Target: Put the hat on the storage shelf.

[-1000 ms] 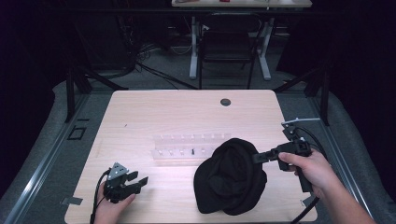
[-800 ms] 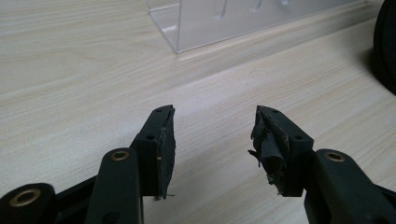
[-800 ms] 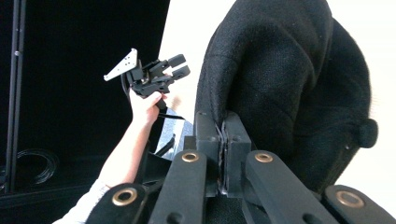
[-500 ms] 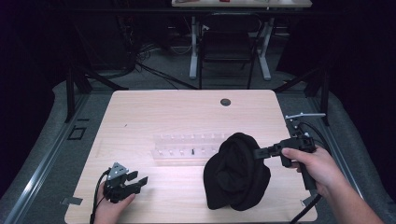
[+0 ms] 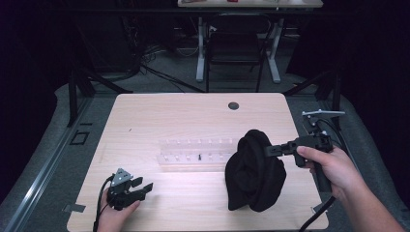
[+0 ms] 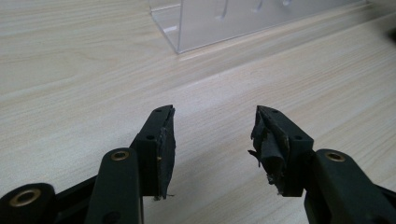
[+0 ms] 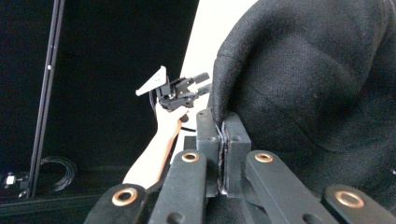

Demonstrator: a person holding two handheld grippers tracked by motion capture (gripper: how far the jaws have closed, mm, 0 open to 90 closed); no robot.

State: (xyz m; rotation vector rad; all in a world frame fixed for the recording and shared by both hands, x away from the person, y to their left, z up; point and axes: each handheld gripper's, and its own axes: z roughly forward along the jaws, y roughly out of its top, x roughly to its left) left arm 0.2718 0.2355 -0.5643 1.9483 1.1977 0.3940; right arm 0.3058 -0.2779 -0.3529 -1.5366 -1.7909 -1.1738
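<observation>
- Right gripper (image 5: 269,150) clamped on the black cloth (image 5: 255,172), which hangs over the table's (image 5: 159,113) right half, beside the clear rack (image 5: 193,153)
- Left gripper (image 5: 143,188) wide open, empty, near the front edge, bare wood ahead

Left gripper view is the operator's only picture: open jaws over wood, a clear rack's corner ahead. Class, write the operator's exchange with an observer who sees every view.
Operator: What is the other hand doing?
Observer: The right tool is shut on the edge of a black cloth.
Operator: Where is that cloth?
Observer: It hangs bunched from the tool at the right end of the clear rack.
Operator: And my tool?
Observer: The left tool is near the front left corner of the table, holding nothing.
</observation>
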